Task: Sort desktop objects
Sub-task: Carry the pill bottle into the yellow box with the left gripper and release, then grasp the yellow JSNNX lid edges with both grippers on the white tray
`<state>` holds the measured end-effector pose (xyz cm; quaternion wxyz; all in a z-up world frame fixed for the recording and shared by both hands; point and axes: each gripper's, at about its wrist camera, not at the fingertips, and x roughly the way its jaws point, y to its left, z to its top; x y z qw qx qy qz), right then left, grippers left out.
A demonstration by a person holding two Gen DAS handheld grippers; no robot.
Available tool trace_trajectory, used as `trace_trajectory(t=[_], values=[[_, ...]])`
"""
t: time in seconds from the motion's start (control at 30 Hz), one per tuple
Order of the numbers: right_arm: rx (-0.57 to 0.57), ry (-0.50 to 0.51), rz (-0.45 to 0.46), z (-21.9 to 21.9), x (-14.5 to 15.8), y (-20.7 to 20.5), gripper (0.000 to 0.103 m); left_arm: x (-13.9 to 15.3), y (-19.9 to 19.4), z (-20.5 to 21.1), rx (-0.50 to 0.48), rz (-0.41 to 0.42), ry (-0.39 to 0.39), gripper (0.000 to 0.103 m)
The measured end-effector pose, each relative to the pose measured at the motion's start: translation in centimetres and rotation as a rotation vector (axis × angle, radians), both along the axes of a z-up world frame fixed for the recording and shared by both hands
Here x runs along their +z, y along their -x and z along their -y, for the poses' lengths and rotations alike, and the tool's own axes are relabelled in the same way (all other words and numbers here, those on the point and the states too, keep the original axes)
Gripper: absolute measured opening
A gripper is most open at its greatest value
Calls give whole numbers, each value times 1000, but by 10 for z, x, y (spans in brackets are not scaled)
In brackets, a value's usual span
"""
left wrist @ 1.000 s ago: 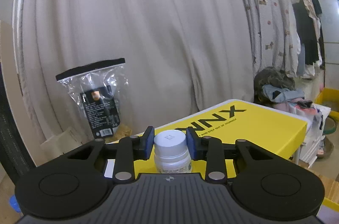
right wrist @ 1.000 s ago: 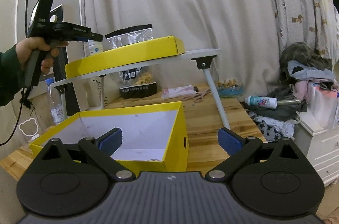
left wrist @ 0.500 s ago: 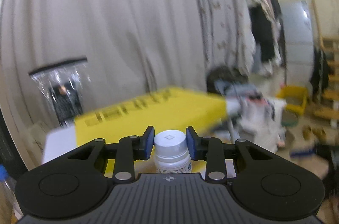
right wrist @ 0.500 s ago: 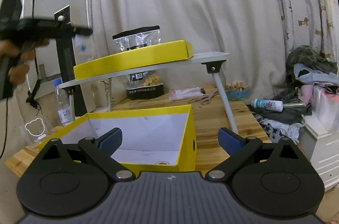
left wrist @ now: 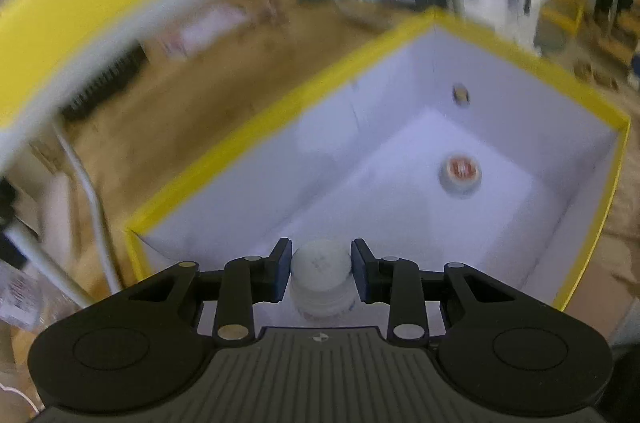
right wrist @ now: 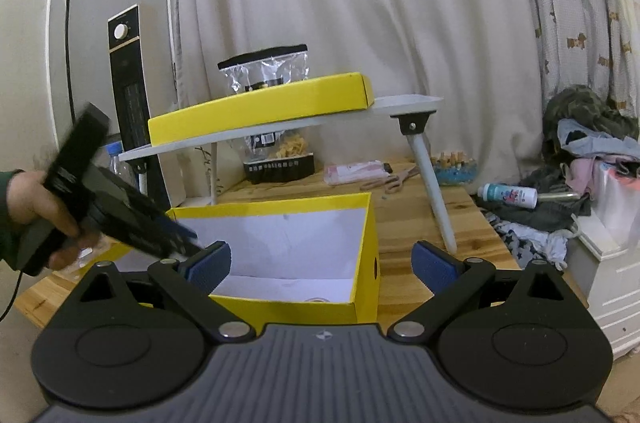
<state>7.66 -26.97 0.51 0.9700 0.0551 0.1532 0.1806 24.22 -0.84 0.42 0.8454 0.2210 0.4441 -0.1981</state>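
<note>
While the left claw (left wrist: 321, 265) stayed out of nothing's way, its blue pads were clamped on the white cap of a small bottle (left wrist: 321, 275), and it pointed steeply down over the open yellow box (left wrist: 248, 139). That view was blurred. On the box's white floor lay a small round jar (left wrist: 460, 171) with a red-marked lid, well apart from the bottle. The box stood on a wooden tabletop (right wrist: 416, 211). From the right wrist view, a hand (right wrist: 36, 207) in a dark green sleeve gripped the left tool's handle at the box's left edge. The right claw (right wrist: 322, 265) was spread wide with nothing between its pads, in front of the box's near wall. Behind, a yellow lid (right wrist: 260, 107) rested on a small folding table (right wrist: 404, 103), with a clear bag (right wrist: 266, 71) behind it.
</note>
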Motion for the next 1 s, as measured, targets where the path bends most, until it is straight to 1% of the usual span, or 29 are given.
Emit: trace_trajectory(t=[0.07,0.13,0.27,0.33,0.37,0.43,0.47,0.57,0.6,0.63,0.67,0.7,0.77,0.83,0.93,0.97,1.0], values=[[-3,-1,6,1,1,1,103,-5,0,4,-6,-23,-56,33],[-5,-6,5,2,1,2,103,-11,1,6,-5,-30,-86,33],[6,-13,-3,2,0,2,103,-13,-2,5,2,-40,-84,34],[11,-14,-10,2,-1,1,103,-14,-1,4,6,-39,-88,45],[13,-15,-13,1,-2,0,103,-12,-1,4,7,-35,-86,49],[15,-13,-15,1,-2,-1,103,-5,-1,1,14,-15,-73,73],[16,-11,-16,1,-1,-1,103,-1,0,-1,22,6,-67,76],[22,-5,-18,0,1,-3,103,17,9,-11,36,58,-26,76],[29,0,-16,0,5,-5,103,27,15,-14,40,91,-6,77],[40,6,-8,0,10,-8,103,38,22,-18,43,136,12,82],[51,10,-1,2,17,-11,103,49,29,-21,48,179,26,85],[60,10,7,4,26,-17,103,60,35,-24,55,221,42,86],[67,11,18,10,45,-29,103,85,45,-35,70,299,110,87],[34,22,-5,15,66,-53,103,107,46,-51,111,360,177,92],[48,7,-43,23,95,-99,103,131,32,-79,208,455,258,94],[48,12,-53,24,103,-115,103,136,27,-86,242,484,270,94],[55,19,-64,24,111,-132,103,138,21,-89,263,516,258,92]])
